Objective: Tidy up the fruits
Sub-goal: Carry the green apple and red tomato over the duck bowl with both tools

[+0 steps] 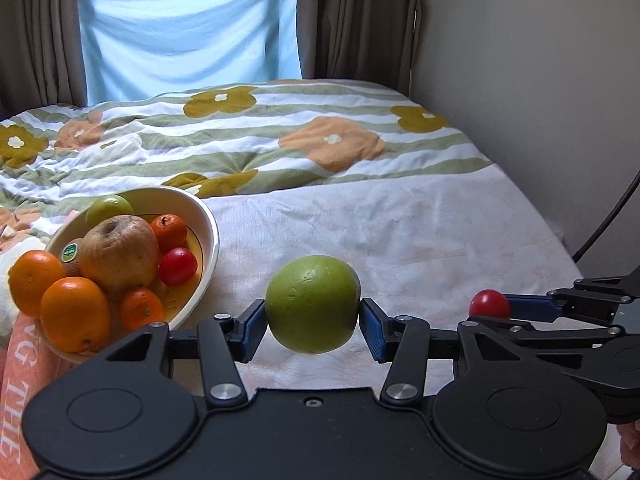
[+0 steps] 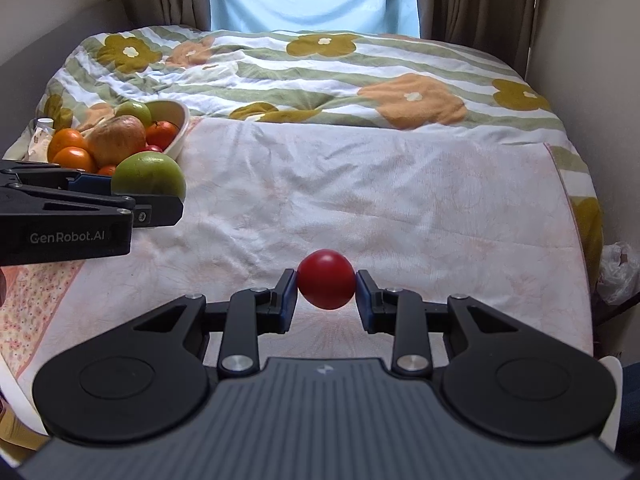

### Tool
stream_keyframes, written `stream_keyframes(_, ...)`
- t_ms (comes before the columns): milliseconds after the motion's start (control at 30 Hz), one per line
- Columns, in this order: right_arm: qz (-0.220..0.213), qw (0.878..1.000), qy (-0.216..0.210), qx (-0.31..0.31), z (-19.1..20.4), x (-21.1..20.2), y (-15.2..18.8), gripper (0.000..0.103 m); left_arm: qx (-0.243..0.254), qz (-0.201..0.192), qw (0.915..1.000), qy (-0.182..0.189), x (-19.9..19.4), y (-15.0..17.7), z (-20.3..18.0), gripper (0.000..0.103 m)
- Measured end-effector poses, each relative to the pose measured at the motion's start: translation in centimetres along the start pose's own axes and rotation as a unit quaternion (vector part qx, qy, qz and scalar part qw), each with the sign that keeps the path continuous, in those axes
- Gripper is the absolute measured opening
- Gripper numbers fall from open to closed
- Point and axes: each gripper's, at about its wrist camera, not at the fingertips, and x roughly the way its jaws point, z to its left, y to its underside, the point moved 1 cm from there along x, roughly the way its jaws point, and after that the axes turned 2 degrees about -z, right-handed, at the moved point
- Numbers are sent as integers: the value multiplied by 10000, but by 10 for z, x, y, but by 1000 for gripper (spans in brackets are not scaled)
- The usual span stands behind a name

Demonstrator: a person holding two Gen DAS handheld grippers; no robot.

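My left gripper [image 1: 313, 318] is shut on a large green fruit [image 1: 313, 304] and holds it above the bed sheet, right of the cream bowl [image 1: 208, 240]. The bowl holds oranges, a brownish pear [image 1: 120, 252], a kiwi, a small green fruit and a red tomato [image 1: 178, 266]. My right gripper [image 2: 326, 288] is shut on a small red tomato [image 2: 326, 279] above the sheet. In the right wrist view the left gripper [image 2: 148, 196] with the green fruit [image 2: 150, 174] is at the left, in front of the bowl [image 2: 180, 128].
The bed has a pale sheet [image 2: 360, 200] in front and a flowered quilt [image 2: 320, 76] behind. A wall runs along the right side [image 1: 540, 100]. Curtains and a blue cloth hang at the back. A plastic bag [image 2: 618, 272] lies off the bed's right edge.
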Motion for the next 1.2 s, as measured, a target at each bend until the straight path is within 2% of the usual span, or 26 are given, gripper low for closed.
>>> stream_keyframes(300,-213,9996,-167,-121,16,-38,-13,46,-369,-398,9985,-117,-53,-3,-2,54)
stream_keyframes(567,-374,9975,-436,-406,42,-63,-29,46,-615,-603,9956,-379,-93,-4,16,54)
stream_keyframes(900,-501,9953,-611,-565,86,-60,-54,46,-655,-658,9941,-568,-105,-11,66,54)
stream_keyframes(1200,-516,9957,-608,-478,132,-34,-85,46,-466,-574,9956,-574,-92,-33,125,54)
